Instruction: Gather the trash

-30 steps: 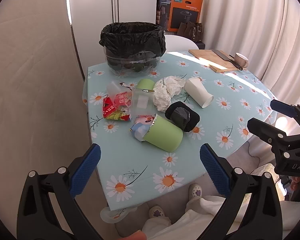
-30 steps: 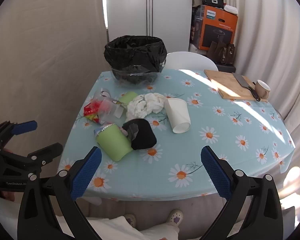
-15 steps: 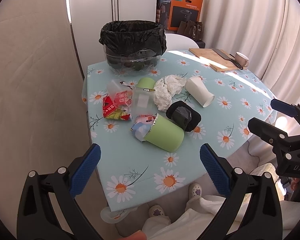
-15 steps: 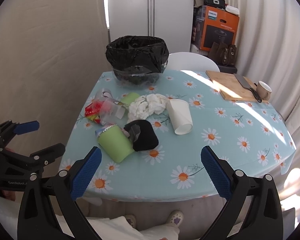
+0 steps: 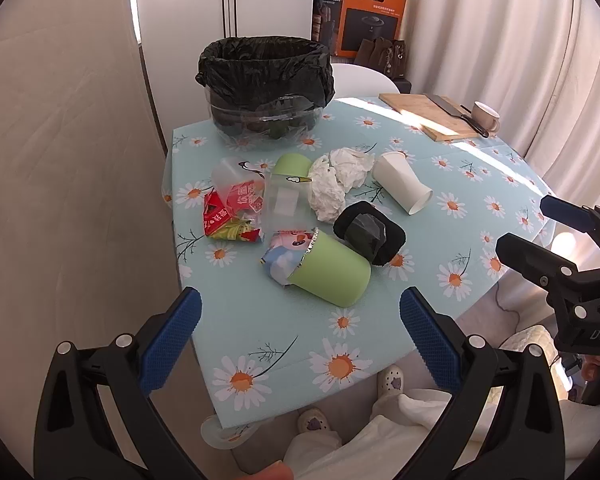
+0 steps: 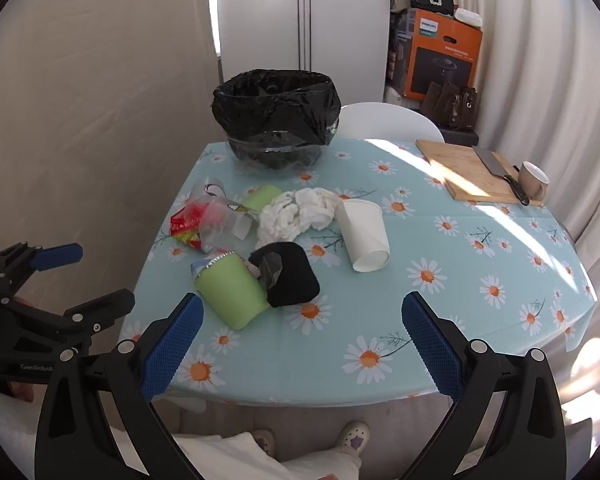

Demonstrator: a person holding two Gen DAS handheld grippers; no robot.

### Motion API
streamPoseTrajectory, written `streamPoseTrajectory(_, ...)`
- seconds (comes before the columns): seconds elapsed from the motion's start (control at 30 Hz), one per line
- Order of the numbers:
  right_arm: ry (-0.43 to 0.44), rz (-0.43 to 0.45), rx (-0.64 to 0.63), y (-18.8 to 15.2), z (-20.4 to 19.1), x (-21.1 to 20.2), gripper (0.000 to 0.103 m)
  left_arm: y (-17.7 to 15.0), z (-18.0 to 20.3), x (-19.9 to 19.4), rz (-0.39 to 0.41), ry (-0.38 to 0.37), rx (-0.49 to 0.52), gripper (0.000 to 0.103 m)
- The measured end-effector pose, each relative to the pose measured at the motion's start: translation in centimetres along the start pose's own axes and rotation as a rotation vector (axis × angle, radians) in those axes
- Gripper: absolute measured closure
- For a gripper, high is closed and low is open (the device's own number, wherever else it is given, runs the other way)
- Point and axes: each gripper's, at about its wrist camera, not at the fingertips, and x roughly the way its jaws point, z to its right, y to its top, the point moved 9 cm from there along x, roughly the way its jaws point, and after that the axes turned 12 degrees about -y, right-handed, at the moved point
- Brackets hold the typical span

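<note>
"PHILIPS" is read on the orange box stacked in the far corner; red characters are seen on the red wrapper but cannot be read. "GenRobot" is printed on the left hand-held gripper, which is held open and empty. The right hand-held gripper is also spread open, gripping nothing, hovering at the near edge. The worktop is covered in a pale blue daisy cloth. Trash is piled mid-worktop: green cup, paper cup, crumpled tissue. The lined bin stands behind it. White curtains and cupboards are seen around.
</note>
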Motion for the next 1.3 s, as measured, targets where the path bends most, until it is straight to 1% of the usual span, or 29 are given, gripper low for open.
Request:
streamPoseTrajectory(0.2, 0.018, -0.005, 0.002, 0.3, 0.0, 0.7, 0.008, 0.4, -0.1, 0.6, -0.005, 0.009, -0.004, 0.006)
streamPoseTrajectory(0.3, 0.026, -0.008, -0.008, 0.6, 0.1, 1.2, 0.008, 0.9, 0.1, 1.0, -0.013, -0.01, -0.007, 0.006)
streamPoseTrajectory(0.37, 0.042, -0.002, -0.015, 1.0, 0.1, 1.3, 0.008, 1.3, 0.2, 1.4, -0.016, -0.006, -0.005, 0.006)
streamPoseTrajectory(0.57, 0.065, 0.001, -0.023, 2.3, 1.1, 2.3, 0.008, 2.4, 0.6, 2.8, -0.023, -0.012, -0.02, 0.006)
streamPoseTrajectory(0.67, 0.088, -0.006, -0.032, 2.9, 1.8, 3.1, 0.008, 2.9, 0.8, 3.6, -0.031, -0.011, -0.045, 0.006)
streamPoseTrajectory(0.8, 0.117, -0.014, -0.052, 3.7, 2.8, 4.2, 0.008, 3.6, 0.9, 4.6, -0.029, 0.014, -0.085, 0.006)
streamPoseTrajectory(0.93, 0.165, -0.022, -0.048, 4.7, 4.1, 5.3, 0.008, 4.2, 1.2, 5.2, -0.026, 0.032, -0.125, 0.006)
streamPoseTrajectory(1.1, 0.243, -0.053, -0.036, 5.7, 5.5, 6.8, 0.008, 4.5, 1.5, 5.9, -0.026, 0.085, -0.182, 0.006)
streamPoseTrajectory(1.2, 0.281, -0.079, -0.061, 6.0, 6.0, 7.9, 0.008, 4.7, 1.6, 6.2, -0.018, 0.109, -0.221, 0.006)
streamPoseTrajectory(1.3, 0.295, -0.093, -0.108, 6.2, 6.5, 9.1, 0.008, 4.8, 2.0, 6.4, -0.012, 0.125, -0.238, 0.006)
